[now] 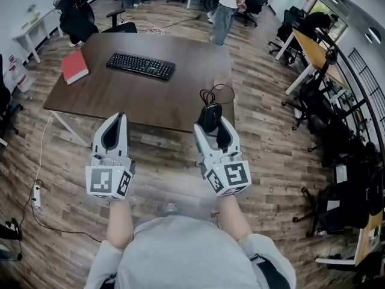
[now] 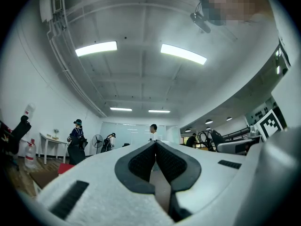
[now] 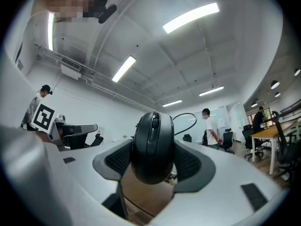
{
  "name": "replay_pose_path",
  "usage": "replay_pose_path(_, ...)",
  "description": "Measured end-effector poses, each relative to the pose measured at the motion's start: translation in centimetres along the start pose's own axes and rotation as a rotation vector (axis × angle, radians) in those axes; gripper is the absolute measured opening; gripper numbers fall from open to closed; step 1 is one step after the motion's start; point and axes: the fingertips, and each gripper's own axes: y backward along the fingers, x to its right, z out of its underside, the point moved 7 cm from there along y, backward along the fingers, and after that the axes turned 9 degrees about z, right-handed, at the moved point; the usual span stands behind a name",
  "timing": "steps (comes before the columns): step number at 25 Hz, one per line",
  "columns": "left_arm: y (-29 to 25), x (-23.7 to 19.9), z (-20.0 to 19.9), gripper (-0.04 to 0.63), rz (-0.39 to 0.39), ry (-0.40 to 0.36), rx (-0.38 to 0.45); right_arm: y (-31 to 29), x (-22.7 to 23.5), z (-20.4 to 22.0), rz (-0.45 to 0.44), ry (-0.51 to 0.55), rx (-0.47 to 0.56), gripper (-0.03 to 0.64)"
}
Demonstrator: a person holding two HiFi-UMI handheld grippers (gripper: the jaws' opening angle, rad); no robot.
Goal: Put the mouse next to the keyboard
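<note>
Wooden table (image 1: 120, 95): glossy black corded mouse (image 3: 153, 145) is clamped by right gripper (image 1: 212, 125), 4 o'clock of keyboard (image 1: 141, 65); left gripper (image 2: 155, 147) is closed, empty.

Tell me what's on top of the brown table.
A black keyboard, a red book and a looped cable lie on the table. The right gripper holds the mouse at the near edge; its underside is hidden.
</note>
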Motion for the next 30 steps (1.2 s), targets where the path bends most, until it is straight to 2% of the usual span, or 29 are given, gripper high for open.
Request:
replay_pose_path(6,-1.2,-1.1,0.8,0.009,-0.04,-0.002,-0.024,-2.2,1.3,0.9,-0.011,-0.018,-0.005,0.252)
replay_pose_path(12,-3.1,-3.1,1.9,0.009,-0.039,0.006,-0.026,-4.8,1.6,1.8,0.002,-0.024,-0.018,0.252)
replay_pose_path(18,-6.7,-6.1,3.2,0.009,-0.003,0.027,-0.016,-8.3,2.1,2.4,0.044,-0.015,-0.023,0.252)
replay_pose_path(30,-15.0,-15.1,5.3,0.009,0.084,0.029,-0.016,-18.9,1.7,3.8,0.128,-0.013,-0.011,0.252)
